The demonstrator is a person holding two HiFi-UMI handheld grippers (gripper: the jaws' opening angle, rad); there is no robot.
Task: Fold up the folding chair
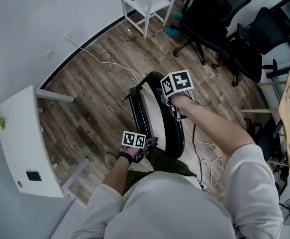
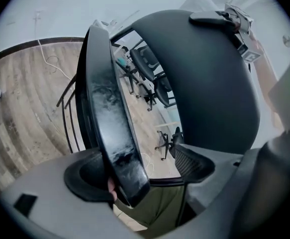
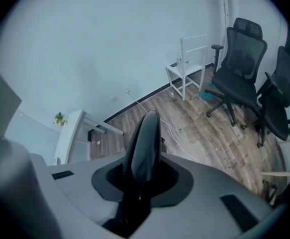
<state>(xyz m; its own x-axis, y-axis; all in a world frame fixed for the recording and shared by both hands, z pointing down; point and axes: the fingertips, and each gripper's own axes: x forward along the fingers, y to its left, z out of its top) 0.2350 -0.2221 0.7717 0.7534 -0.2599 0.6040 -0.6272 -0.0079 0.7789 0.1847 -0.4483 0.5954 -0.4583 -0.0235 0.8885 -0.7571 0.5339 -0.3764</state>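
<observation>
The folding chair [image 1: 141, 114] stands on edge on the floor [image 1: 95, 88], its two black panels nearly together and running from 12 to 6 o'clock in the head view. The right gripper [image 1: 178, 106], at its 1 o'clock, is clamped on the rim of the round panel [image 3: 145, 143], apparently to steady it. The left gripper [image 1: 145, 146], at 6 o'clock, has its jaws apart around the padded panel [image 2: 107, 118], which leans on one jaw, likely so it can be pressed shut.

Soft even light, fisheye-warped edges
</observation>
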